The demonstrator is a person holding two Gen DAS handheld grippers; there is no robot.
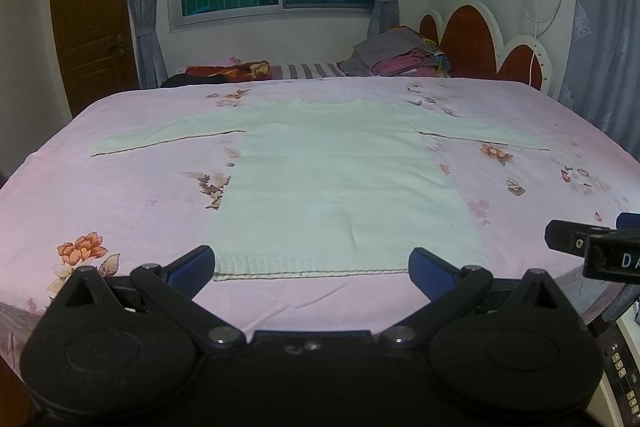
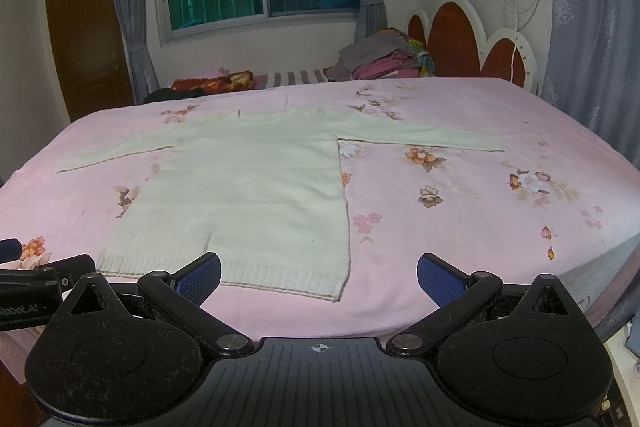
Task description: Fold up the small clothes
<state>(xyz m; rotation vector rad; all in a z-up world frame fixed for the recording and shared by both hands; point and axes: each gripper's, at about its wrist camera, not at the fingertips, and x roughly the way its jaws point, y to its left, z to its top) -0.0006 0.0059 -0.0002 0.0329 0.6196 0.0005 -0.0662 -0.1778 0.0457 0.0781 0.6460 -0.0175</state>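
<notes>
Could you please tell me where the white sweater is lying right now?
The white sweater lies flat with sleeves spread on the pink floral bedsheet, hem nearest both cameras: centred in the left wrist view, left of centre in the right wrist view.

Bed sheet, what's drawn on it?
The pink cotton bed sheet has orange and brown flowers, clearest in the right wrist view.

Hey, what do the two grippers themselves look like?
Both the left gripper and right gripper are matte black, with round hinge housings, silver pivot bolts and ribbed blue pads on the fingers. The right one has a grooved top with a crosshair mark.
</notes>
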